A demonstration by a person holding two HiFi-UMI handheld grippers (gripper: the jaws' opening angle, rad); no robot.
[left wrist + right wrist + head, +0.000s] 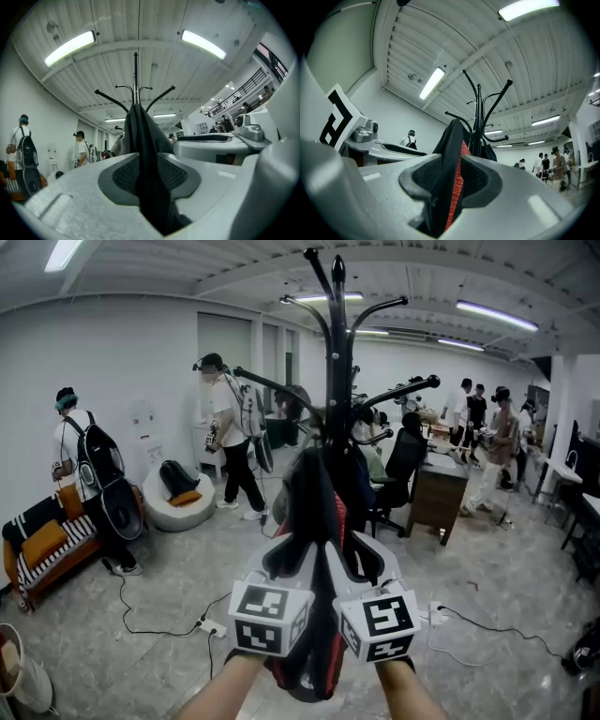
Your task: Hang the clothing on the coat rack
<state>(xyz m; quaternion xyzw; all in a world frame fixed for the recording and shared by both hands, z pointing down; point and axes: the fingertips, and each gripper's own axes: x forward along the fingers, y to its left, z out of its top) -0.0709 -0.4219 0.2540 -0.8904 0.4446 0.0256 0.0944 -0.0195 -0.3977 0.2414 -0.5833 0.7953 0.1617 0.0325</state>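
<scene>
A black coat rack (337, 352) with curved arms stands right in front of me. A black garment with a red stripe (314, 512) hangs against its pole, held up by both grippers. My left gripper (289, 557) is shut on a black fold of the garment (140, 136), below the coat rack's top (135, 79). My right gripper (361, 557) is shut on the edge with the red stripe (454, 154); the cloth fills the gap between its pads. In the right gripper view the coat rack (479, 103) rises close behind the cloth. The garment's lower end hangs below the marker cubes.
A person with a backpack (89, 474) stands left by a striped sofa (47, 545). Another person (225, 427) walks past a white beanbag (178, 498). A desk (441, 488), an office chair (403, 465) and several people (487, 437) are at right. Cables and a power strip (211, 626) lie on the floor.
</scene>
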